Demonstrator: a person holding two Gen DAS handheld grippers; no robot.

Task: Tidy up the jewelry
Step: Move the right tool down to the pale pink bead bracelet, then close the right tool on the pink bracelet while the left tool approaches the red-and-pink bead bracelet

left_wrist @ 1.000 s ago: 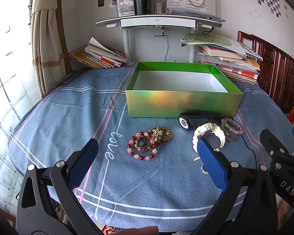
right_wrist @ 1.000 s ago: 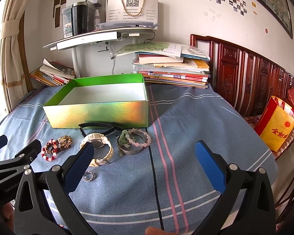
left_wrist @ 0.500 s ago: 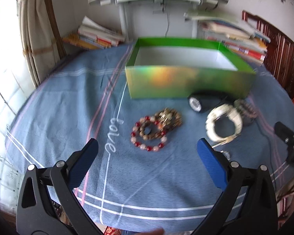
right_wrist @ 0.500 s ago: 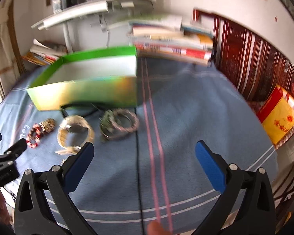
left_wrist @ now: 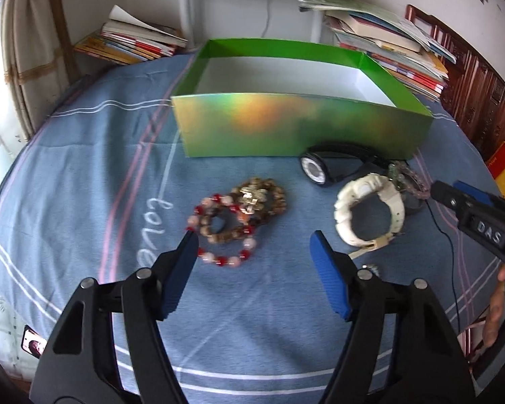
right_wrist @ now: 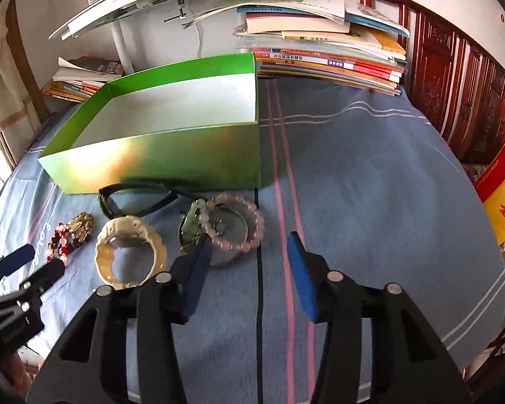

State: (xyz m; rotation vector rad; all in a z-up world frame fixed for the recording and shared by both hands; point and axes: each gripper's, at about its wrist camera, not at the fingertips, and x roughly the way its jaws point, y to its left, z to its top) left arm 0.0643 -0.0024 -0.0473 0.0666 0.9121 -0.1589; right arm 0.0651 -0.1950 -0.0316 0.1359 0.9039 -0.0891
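While both sets of jaws have just been narrowing on nothing, the left gripper (left_wrist: 254, 245) gapes over round glossy bead bracelets (left_wrist: 234, 215) mid-frame, the right gripper (right_wrist: 249, 247) beside a pink bead bracelet (right_wrist: 240, 222); glossy green box (left_wrist: 299, 128) behind.

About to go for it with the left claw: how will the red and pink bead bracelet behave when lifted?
The red and pink bead bracelet looks strung, so it will probably sag from one pinch point. It lies overlapped with the brown bead bracelet, which may drag along. Round glossy beads could slip between the pads.
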